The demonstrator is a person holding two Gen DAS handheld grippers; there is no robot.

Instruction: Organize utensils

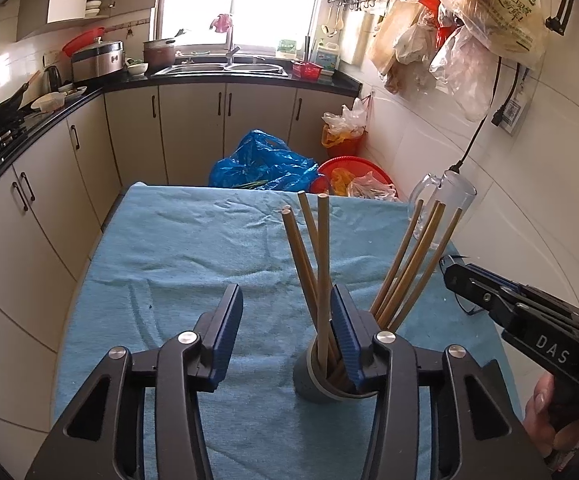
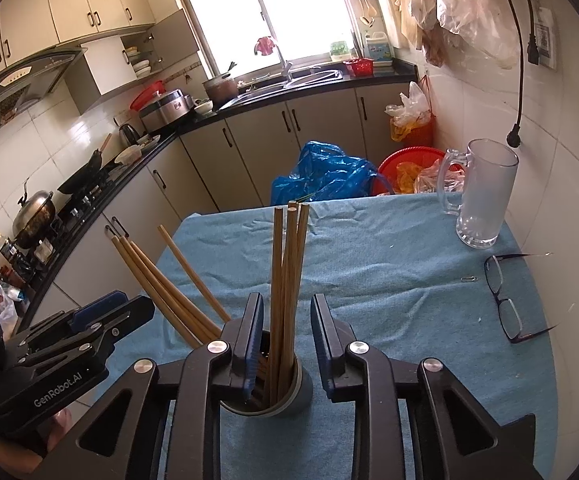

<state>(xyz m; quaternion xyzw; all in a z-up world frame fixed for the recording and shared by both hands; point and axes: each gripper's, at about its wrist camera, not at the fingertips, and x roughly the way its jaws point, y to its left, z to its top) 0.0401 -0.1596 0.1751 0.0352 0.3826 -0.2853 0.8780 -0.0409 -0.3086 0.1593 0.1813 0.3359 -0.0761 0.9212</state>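
A grey cup (image 1: 313, 380) stands on the blue towel (image 1: 177, 248) and holds several wooden chopsticks (image 1: 321, 264), fanned into two bunches. It also shows in the right wrist view (image 2: 293, 396), with one bunch of chopsticks (image 2: 287, 280) upright and the other leaning left. My left gripper (image 1: 285, 340) is open; its right finger is right at the cup's rim. My right gripper (image 2: 285, 340) is open, its jaws either side of the upright bunch above the cup, touching nothing that I can see. Each gripper shows at the edge of the other's view.
A glass mug (image 2: 483, 196) stands at the towel's far right, with eyeglasses (image 2: 505, 300) and a paper clip (image 2: 468, 279) in front of it. Beyond the table lie a blue plastic bag (image 2: 321, 176) and a red basin (image 2: 413, 168). Kitchen cabinets run along the left.
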